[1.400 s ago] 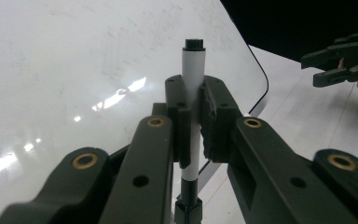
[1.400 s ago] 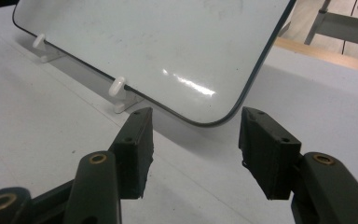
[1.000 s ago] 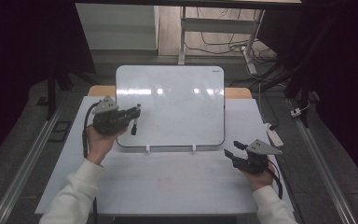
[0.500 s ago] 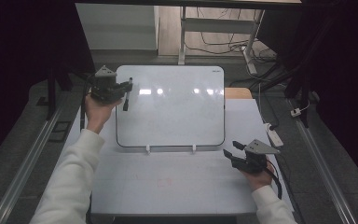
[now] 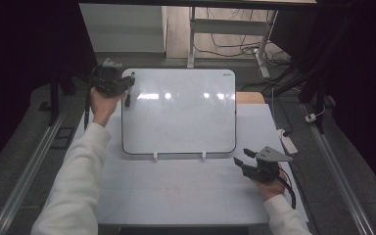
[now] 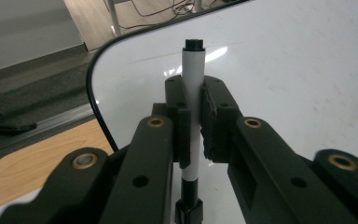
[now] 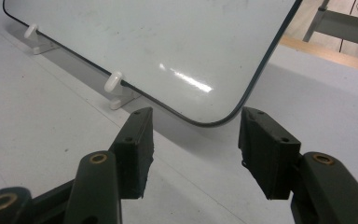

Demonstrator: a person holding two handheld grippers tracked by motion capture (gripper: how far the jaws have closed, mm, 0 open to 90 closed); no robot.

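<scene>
A whiteboard [image 5: 178, 110] lies propped on the pale table sheet [image 5: 176, 191]. My left gripper [image 5: 127, 84] hovers at the board's far left corner, shut on a white marker [image 6: 193, 100] with black ends; the marker [image 5: 128, 98] hangs down across the jaws, its tip over the board's left edge. In the left gripper view the whiteboard [image 6: 298, 60] spreads out behind the marker. My right gripper [image 5: 239, 156] rests on the table near the board's near right corner, open with nothing between its jaws. The right gripper view shows that rounded corner of the whiteboard [image 7: 168, 42] just beyond my right gripper [image 7: 193, 149].
Two white clips [image 5: 154, 156] hold the board's near edge; one clip [image 7: 113, 84] is close ahead of the right jaws. A white power strip [image 5: 288, 142] lies at the table's right edge. Metal rails [image 5: 27, 166] run along both sides. Table legs and cables stand beyond.
My left hand has carried the marker from the board's near left part up to its far left corner. The right gripper has stayed where it was.
</scene>
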